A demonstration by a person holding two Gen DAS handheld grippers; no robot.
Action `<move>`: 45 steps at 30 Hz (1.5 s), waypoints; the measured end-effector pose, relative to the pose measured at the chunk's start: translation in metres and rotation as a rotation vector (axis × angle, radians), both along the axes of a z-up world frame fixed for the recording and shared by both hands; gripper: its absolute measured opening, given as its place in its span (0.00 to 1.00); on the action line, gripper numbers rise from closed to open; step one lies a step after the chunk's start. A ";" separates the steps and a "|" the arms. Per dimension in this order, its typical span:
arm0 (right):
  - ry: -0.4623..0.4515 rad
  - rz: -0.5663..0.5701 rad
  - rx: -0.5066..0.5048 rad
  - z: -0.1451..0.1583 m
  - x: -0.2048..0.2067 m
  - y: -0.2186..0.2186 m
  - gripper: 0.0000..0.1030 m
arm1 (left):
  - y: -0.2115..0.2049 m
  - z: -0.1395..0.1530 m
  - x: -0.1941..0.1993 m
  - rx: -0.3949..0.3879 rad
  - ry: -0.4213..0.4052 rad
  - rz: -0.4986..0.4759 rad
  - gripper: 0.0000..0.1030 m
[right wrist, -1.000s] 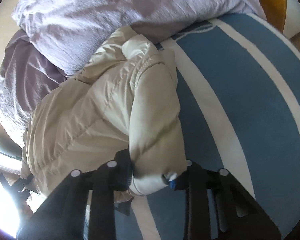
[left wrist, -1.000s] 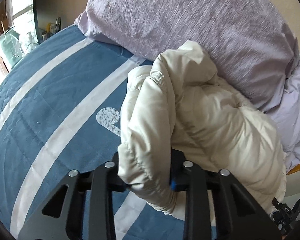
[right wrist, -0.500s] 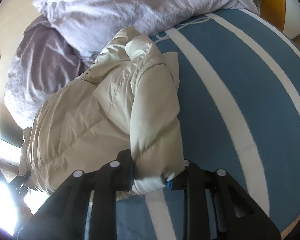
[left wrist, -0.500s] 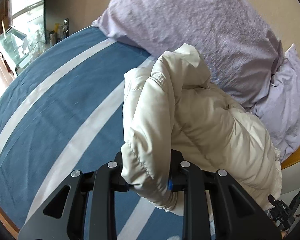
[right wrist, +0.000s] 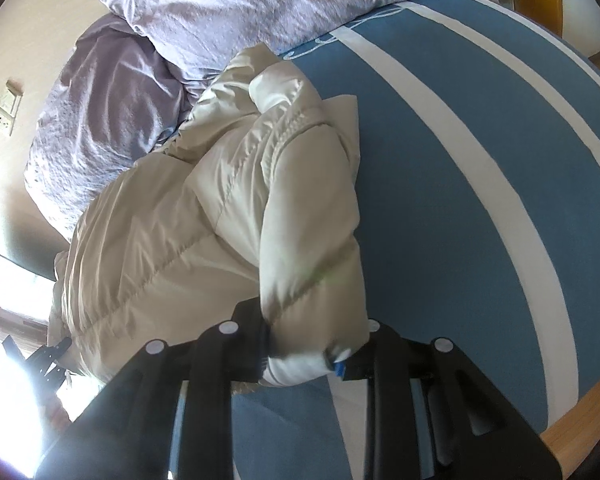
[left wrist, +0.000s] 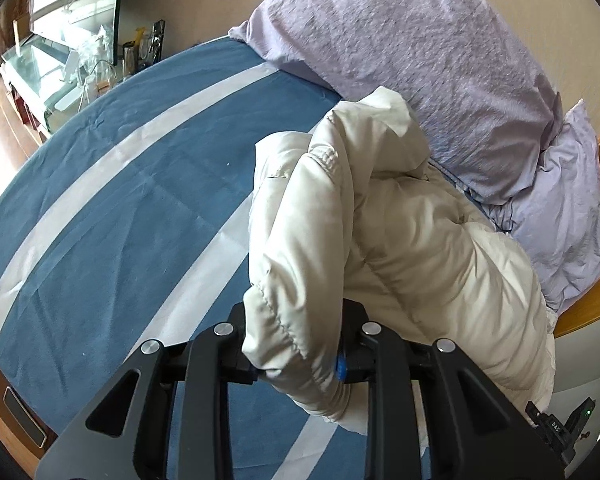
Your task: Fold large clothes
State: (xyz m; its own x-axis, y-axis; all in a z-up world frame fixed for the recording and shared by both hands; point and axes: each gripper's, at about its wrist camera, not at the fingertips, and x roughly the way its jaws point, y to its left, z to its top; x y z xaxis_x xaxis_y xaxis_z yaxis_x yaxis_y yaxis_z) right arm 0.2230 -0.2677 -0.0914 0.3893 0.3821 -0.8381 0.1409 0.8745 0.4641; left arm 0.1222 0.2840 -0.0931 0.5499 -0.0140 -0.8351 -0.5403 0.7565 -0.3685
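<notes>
I am clamping my left gripper [left wrist: 296, 364] on a padded fold of the cream puffer jacket [left wrist: 400, 248], and my right gripper [right wrist: 300, 356] is biting a matching fold, white lining bulging between its jaws. The right jaws have just been opening slightly, though the fabric is sitting pinched between them. The jacket is hanging from both grips, its bulk spreading toward two o'clock in the left view and ten o'clock in the right, its far end lying against the lilac pillows [left wrist: 420, 52].

Compared with a moment ago, I am drawing the jacket back from the pillows: more of the blue striped bedspread [left wrist: 100, 200] is showing around it, and the bed's wooden edge [right wrist: 580, 420] is now coming in at five o'clock in the right view. I judge that this is carrying the garment toward flat bedding for laying out.

Open room is lying at nine to eleven o'clock in the left view and one to three o'clock in the right. The bed's edge is getting close, so I should be stopping soon.
</notes>
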 end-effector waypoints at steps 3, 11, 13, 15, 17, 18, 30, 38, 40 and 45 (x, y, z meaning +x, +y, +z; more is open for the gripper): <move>-0.002 -0.008 -0.021 0.002 -0.002 -0.001 0.34 | 0.001 -0.004 0.002 -0.005 0.014 0.011 0.32; -0.034 -0.053 -0.191 0.021 -0.003 -0.013 0.60 | 0.010 -0.006 0.000 0.062 0.080 0.036 0.73; -0.054 -0.060 -0.244 0.030 -0.002 -0.015 0.61 | 0.013 -0.005 0.000 0.070 0.089 0.032 0.78; -0.075 -0.057 -0.305 0.039 0.002 -0.014 0.61 | 0.015 -0.004 0.001 0.087 0.097 0.022 0.81; -0.109 -0.058 -0.363 0.050 0.006 -0.010 0.61 | 0.015 -0.001 0.004 0.113 0.107 0.009 0.84; -0.128 -0.060 -0.389 0.056 0.009 -0.008 0.61 | 0.015 0.000 0.005 0.126 0.111 0.006 0.85; -0.211 0.203 -0.385 0.058 0.029 0.072 0.65 | 0.027 0.025 0.023 0.225 0.103 0.012 0.88; -0.193 0.284 -0.384 0.043 0.029 0.109 0.65 | 0.023 0.019 0.046 0.227 0.135 -0.065 0.88; -0.179 0.298 -0.391 0.036 0.030 0.114 0.65 | 0.023 0.014 0.051 0.212 0.150 -0.076 0.89; -0.132 0.342 -0.461 0.013 0.034 0.130 0.71 | 0.025 -0.004 0.059 0.200 0.191 -0.104 0.90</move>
State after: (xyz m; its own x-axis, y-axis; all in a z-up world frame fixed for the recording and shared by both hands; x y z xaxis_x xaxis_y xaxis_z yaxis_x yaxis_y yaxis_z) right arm 0.2570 -0.1373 -0.0787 0.4207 0.1116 -0.9003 -0.2177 0.9758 0.0192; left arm 0.1811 0.3091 -0.0968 0.3869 0.1130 -0.9152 -0.5014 0.8587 -0.1060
